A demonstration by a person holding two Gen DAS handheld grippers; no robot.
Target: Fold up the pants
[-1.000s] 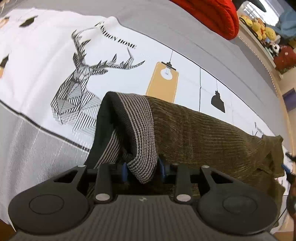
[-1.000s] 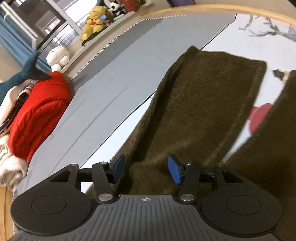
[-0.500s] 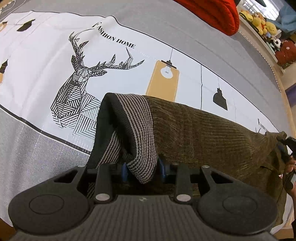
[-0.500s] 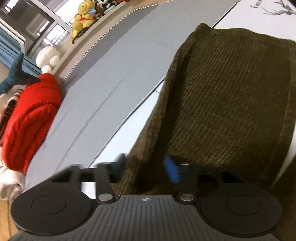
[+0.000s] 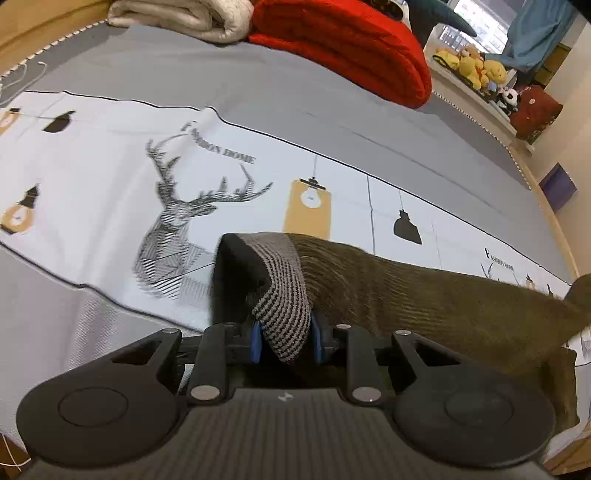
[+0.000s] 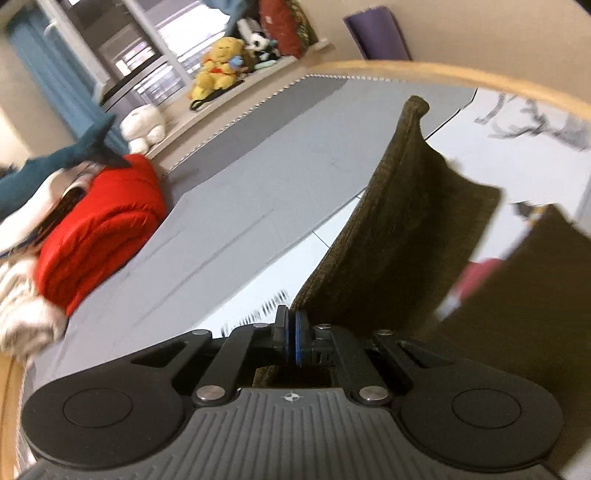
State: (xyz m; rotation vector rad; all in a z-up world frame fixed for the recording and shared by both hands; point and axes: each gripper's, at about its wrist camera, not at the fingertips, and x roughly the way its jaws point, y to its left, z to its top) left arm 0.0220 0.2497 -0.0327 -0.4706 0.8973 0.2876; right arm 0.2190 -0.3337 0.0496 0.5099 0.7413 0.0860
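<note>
Olive ribbed pants lie across the printed bedsheet and stretch off to the right. My left gripper has the grey striped waistband bunched between its blue pads. Its jaws are closing tighter on the waistband, which is held a little above the sheet. In the right wrist view my right gripper is shut, pads together, pinching the near edge of one pant leg. That leg hangs lifted and taut, its far corner sticking up. The other leg shows blurred at the right.
A red quilt and a cream blanket are piled at the far side of the bed. Plush toys sit on a ledge beyond. The wooden bed frame curves past the pant leg. Grey sheet lies between.
My right gripper went from open around the pant leg's edge to shut on it and lifted it off the bed. My left gripper rose with the waistband, bringing the far bedding into view.
</note>
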